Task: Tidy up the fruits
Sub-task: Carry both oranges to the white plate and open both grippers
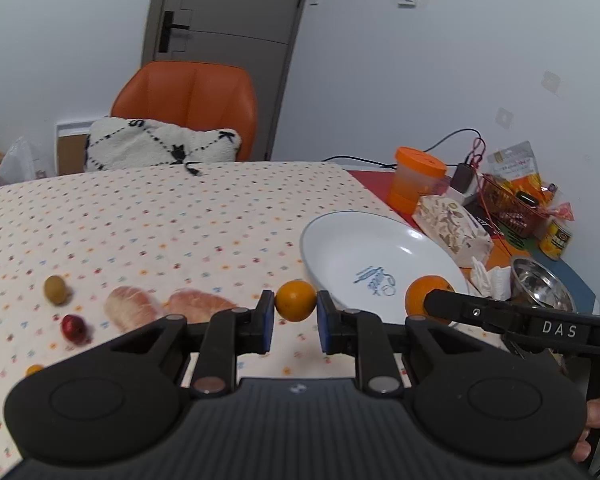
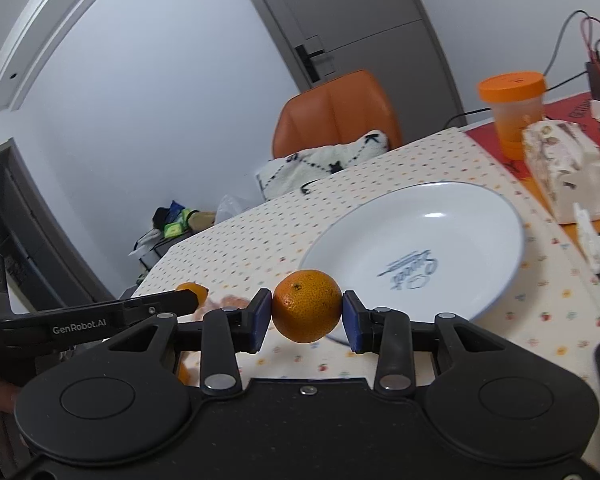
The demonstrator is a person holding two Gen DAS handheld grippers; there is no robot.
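Two tongs each pinch fruit: the left tongs (image 1: 296, 318) grip a small orange (image 1: 295, 301), the right tongs (image 2: 306, 322) a mandarin (image 2: 307, 306), both raised over the desk (image 1: 160, 216) by the white plate (image 2: 452, 216) near its right edge.

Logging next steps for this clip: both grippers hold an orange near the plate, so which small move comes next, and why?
Probably ease the right gripper forward over the white plate and release its orange; it hangs at the empty plate's near rim.

Orange chair (image 1: 188, 96) with patterned cushion (image 1: 160, 148); orange-lidded jar (image 1: 418, 178).
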